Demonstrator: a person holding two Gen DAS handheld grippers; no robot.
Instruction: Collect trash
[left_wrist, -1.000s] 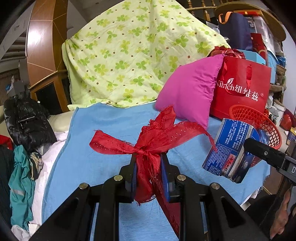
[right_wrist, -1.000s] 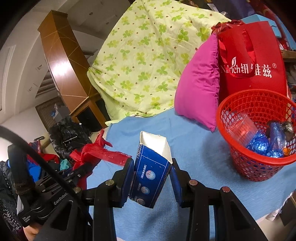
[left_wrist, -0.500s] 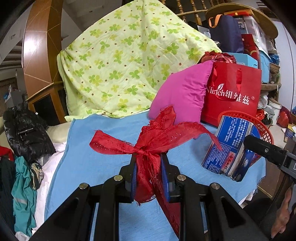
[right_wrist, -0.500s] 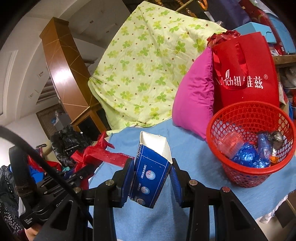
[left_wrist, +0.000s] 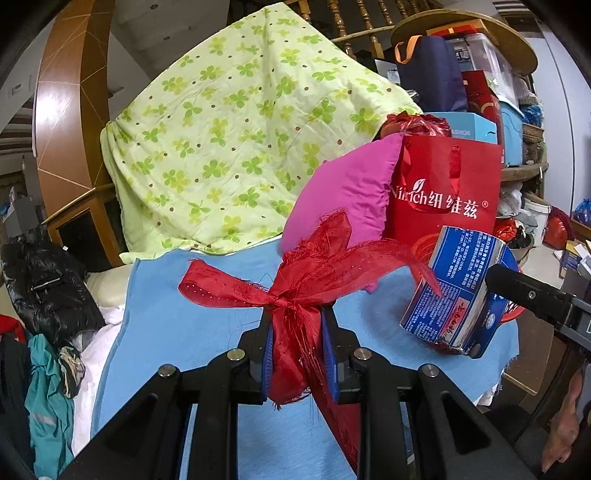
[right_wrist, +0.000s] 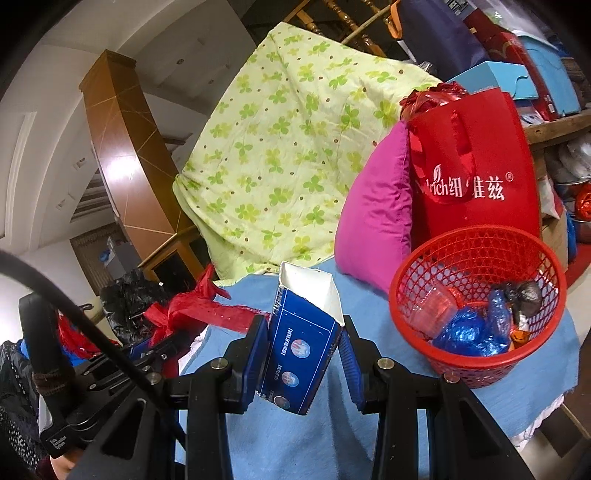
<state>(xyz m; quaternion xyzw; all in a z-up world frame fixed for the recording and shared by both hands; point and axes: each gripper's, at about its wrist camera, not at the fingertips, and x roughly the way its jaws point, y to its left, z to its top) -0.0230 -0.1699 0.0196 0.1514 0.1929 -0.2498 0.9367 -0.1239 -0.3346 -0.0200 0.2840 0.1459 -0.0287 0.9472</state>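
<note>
My left gripper (left_wrist: 295, 328) is shut on a frayed red ribbon bow (left_wrist: 306, 273) and holds it above the blue cloth. My right gripper (right_wrist: 304, 343) is shut on an open blue carton (right_wrist: 303, 332), also held above the cloth; the carton shows at the right of the left wrist view (left_wrist: 458, 291). A red mesh basket (right_wrist: 476, 251) stands right of the carton with blue wrappers, clear plastic and a dark wad inside. In the left wrist view the basket (left_wrist: 421, 245) is mostly hidden behind the carton. The ribbon shows at the left of the right wrist view (right_wrist: 195, 310).
A blue cloth (left_wrist: 192, 332) covers the table. Behind it lean a pink pillow (left_wrist: 347, 192), a red paper bag (left_wrist: 447, 192) and a green clover quilt (left_wrist: 240, 147). Dark clothes (left_wrist: 40, 280) pile at the left. The table edge drops off right of the basket.
Both grippers have pulled back and tilted a little, so the basket and bag sit further left and lower in view. Both still hold their items.
</note>
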